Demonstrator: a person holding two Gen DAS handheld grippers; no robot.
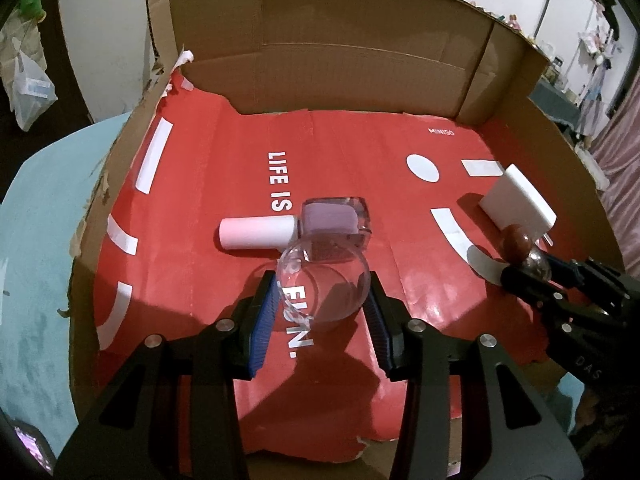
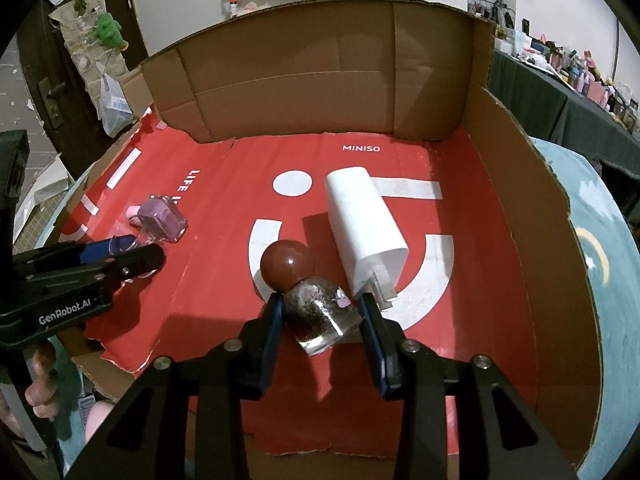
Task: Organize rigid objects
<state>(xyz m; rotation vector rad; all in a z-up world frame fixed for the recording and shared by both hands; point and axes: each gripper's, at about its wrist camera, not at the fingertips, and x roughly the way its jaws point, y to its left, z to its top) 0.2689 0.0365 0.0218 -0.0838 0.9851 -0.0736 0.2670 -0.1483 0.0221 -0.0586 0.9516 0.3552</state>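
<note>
In the left wrist view my left gripper point(image 1: 322, 300) is shut on a clear glass cup point(image 1: 324, 280), tilted above the red sheet. Just beyond it lies a purple nail polish bottle point(image 1: 330, 220) with a pink-white cap point(image 1: 258, 232). In the right wrist view my right gripper point(image 2: 320, 316) is shut on a glitter polish bottle point(image 2: 316, 312) with a round brown-red cap point(image 2: 287, 266). A white charger plug point(image 2: 362, 228) lies right beside it, prongs toward me. The purple bottle point(image 2: 162, 218) shows at left, behind the left gripper point(image 2: 116, 258).
A cardboard box with tall back and side walls point(image 1: 340, 60) surrounds the red MINISO sheet point(image 1: 224, 152). The charger point(image 1: 516, 200) and right gripper point(image 1: 532, 268) sit at the right. A light blue cloth point(image 1: 36, 240) lies outside the box.
</note>
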